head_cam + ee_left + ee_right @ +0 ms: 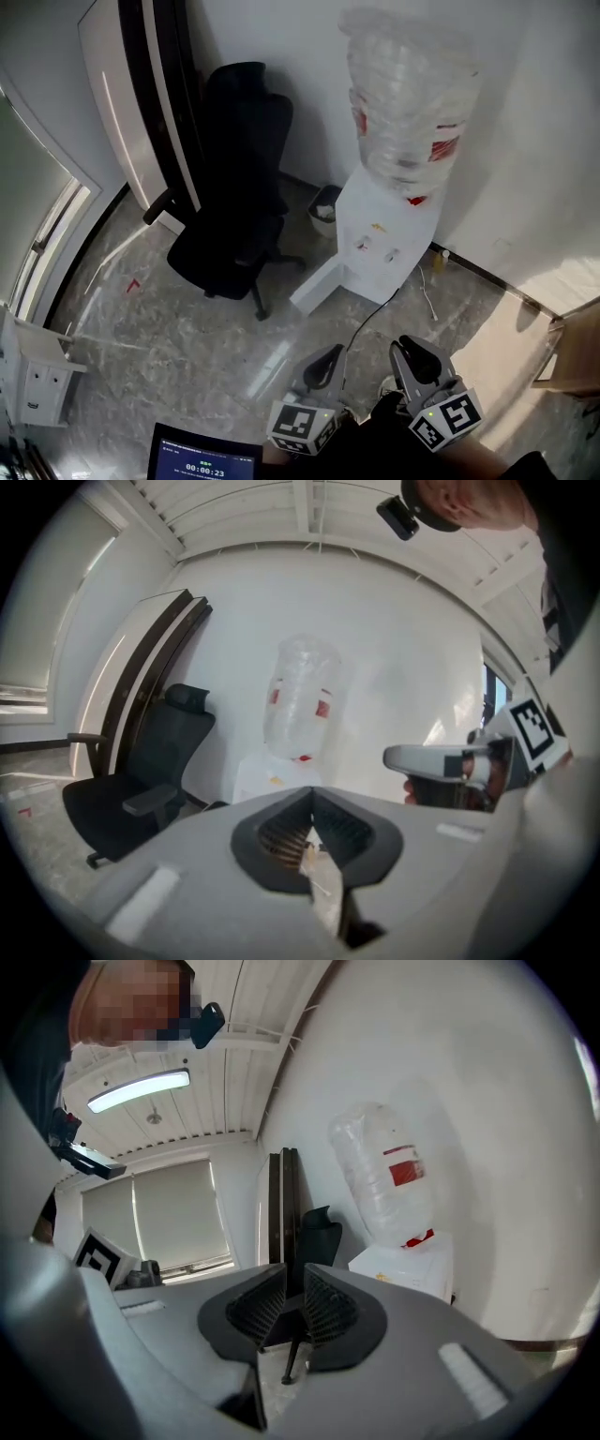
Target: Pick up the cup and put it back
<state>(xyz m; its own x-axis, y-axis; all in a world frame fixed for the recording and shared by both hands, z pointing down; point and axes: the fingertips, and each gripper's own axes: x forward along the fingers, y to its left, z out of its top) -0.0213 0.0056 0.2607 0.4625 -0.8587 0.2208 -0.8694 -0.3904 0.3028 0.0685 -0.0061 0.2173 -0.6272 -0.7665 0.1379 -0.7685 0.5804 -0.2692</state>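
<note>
White floor-standing water dispenser (375, 239) stands upper right of head view; no cup visible anywhere. Jaws of left gripper (328, 354) closed, empty; right gripper (410, 347) narrowly parted, empty. A cup is likely light and crushable: grip its sidewall gently.

White wall (525, 141), grey floor (169, 328), black chair (239, 187)

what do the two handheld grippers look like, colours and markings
The left gripper and the right gripper both have light grey moulded bodies that taper to two jaws lined with black ribbed pads. Each carries a cube with black-and-white square markers, and the right one's cube shows a small green light. The person's clothing behind them looks dark.
</note>
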